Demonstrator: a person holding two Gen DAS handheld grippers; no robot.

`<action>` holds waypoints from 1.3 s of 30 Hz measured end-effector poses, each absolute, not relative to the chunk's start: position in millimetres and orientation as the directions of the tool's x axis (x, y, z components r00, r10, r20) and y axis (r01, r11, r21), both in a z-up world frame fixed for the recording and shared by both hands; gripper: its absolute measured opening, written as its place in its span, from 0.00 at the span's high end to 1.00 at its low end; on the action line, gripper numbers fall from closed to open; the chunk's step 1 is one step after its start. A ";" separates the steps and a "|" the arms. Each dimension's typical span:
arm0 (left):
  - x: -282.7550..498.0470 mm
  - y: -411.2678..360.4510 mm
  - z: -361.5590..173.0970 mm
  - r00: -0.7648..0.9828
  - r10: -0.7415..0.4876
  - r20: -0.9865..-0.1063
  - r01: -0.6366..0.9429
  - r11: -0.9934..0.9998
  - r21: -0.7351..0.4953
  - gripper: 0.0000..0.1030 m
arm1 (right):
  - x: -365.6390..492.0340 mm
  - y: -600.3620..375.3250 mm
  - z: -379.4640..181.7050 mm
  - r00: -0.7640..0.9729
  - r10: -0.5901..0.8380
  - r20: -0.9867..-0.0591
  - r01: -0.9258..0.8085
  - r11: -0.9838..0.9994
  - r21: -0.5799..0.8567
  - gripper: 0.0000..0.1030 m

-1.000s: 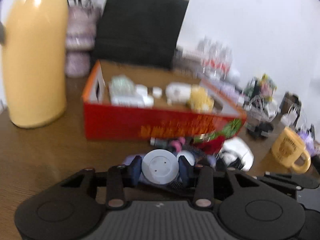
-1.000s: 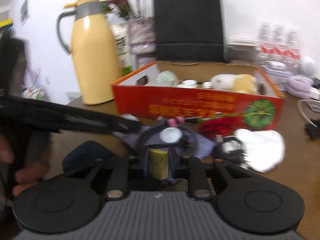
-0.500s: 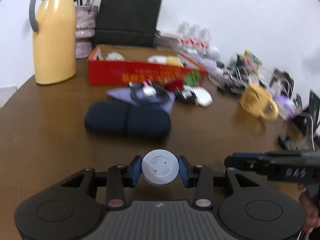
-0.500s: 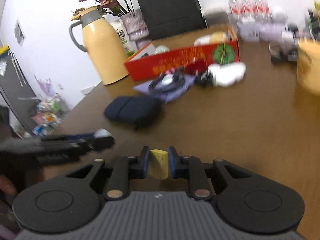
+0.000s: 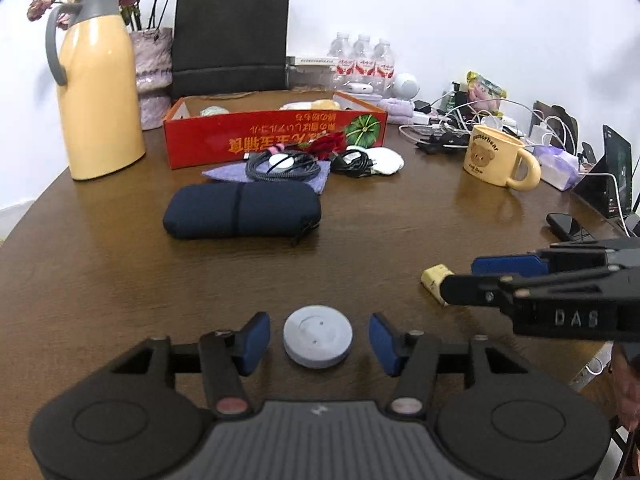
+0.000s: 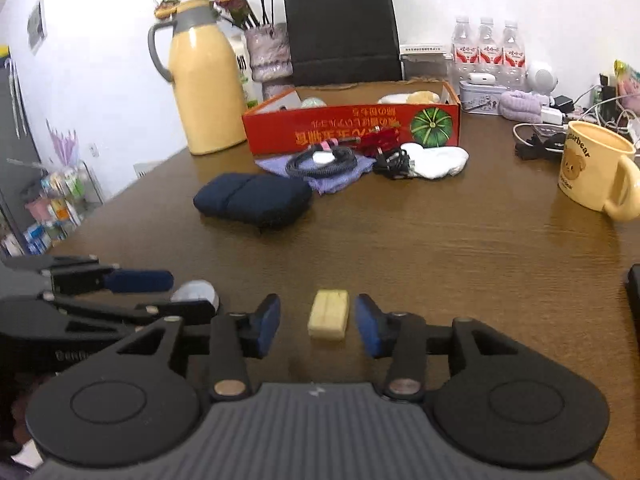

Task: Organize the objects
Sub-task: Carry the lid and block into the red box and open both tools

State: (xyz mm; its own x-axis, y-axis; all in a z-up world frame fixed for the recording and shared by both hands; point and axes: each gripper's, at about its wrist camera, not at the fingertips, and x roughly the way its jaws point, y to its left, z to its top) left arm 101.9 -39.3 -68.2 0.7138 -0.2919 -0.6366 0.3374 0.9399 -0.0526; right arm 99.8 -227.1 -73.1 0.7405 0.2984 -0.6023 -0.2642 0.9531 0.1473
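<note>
A round grey-white puck (image 5: 318,335) lies flat on the brown table between the fingers of my open left gripper (image 5: 319,342), touching neither. It also shows in the right wrist view (image 6: 196,292). A small yellow block (image 6: 328,313) lies on the table between the fingers of my open right gripper (image 6: 317,325), untouched. The block also shows in the left wrist view (image 5: 435,276), where the right gripper (image 5: 500,276) comes in from the right. A red cardboard box (image 5: 276,136) holding small items stands at the back.
A dark blue pouch (image 5: 242,210) lies mid-table. Coiled cables on a purple cloth (image 5: 282,166) and a white cloth (image 5: 384,160) lie before the box. A yellow thermos (image 5: 96,84), vase, black bag (image 5: 230,40), bottles, yellow mug (image 5: 498,156), and a cable tangle stand around.
Both grippers pulled back from the box to the near table. The left let go of the puck and the right let go of the yellow block; both now lie on the table.
</note>
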 end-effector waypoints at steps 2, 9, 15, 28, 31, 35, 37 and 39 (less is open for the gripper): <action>104.2 -39.5 -71.4 0.710 -0.282 -0.646 0.322 0.945 -0.059 0.48 | 99.4 -224.8 -77.6 0.736 0.282 -0.615 -0.248 0.958 0.144 0.58; 106.0 -38.6 -71.0 0.717 -0.303 -0.628 0.336 0.939 -0.069 0.64 | 110.2 -215.9 -86.4 0.744 0.249 -0.620 -0.243 0.965 0.095 0.79; 162.6 -17.6 -29.3 0.740 -0.396 -0.544 0.355 0.917 -0.184 0.64 | 138.7 -217.5 -58.9 0.760 0.297 -0.578 -0.289 0.951 0.110 0.79; 464.8 -75.7 -7.0 0.677 -0.330 -0.658 0.373 0.925 -0.080 0.63 | 492.7 -208.9 -6.8 0.706 0.345 -0.619 -0.261 0.939 0.226 0.79; 499.2 -86.6 -26.4 0.679 -0.294 -0.673 0.346 0.936 -0.060 0.63 | 550.2 -199.9 -30.3 0.661 0.342 -0.668 -0.213 0.939 0.270 0.78; 518.7 -73.6 -27.9 0.719 -0.326 -0.613 0.288 0.943 -0.163 0.27 | 577.7 -202.4 -37.4 0.656 0.341 -0.673 -0.176 0.937 0.303 0.51; 515.2 -66.4 -22.2 0.738 -0.349 -0.577 0.302 0.936 -0.180 0.26 | 573.7 -204.4 -32.5 0.682 0.328 -0.654 -0.189 0.942 0.276 0.47; 513.4 -62.8 -13.4 0.748 -0.348 -0.565 0.309 0.936 -0.168 0.24 | 568.1 -211.0 -26.6 0.701 0.316 -0.640 -0.192 0.947 0.258 0.46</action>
State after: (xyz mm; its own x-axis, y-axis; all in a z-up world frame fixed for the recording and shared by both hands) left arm 513.4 -62.8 -13.4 0.7478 -0.3481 -0.5654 0.3091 0.9362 -0.1675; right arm 568.1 -211.0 -26.6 0.7007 0.3160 -0.6397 -0.1916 0.9470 0.2579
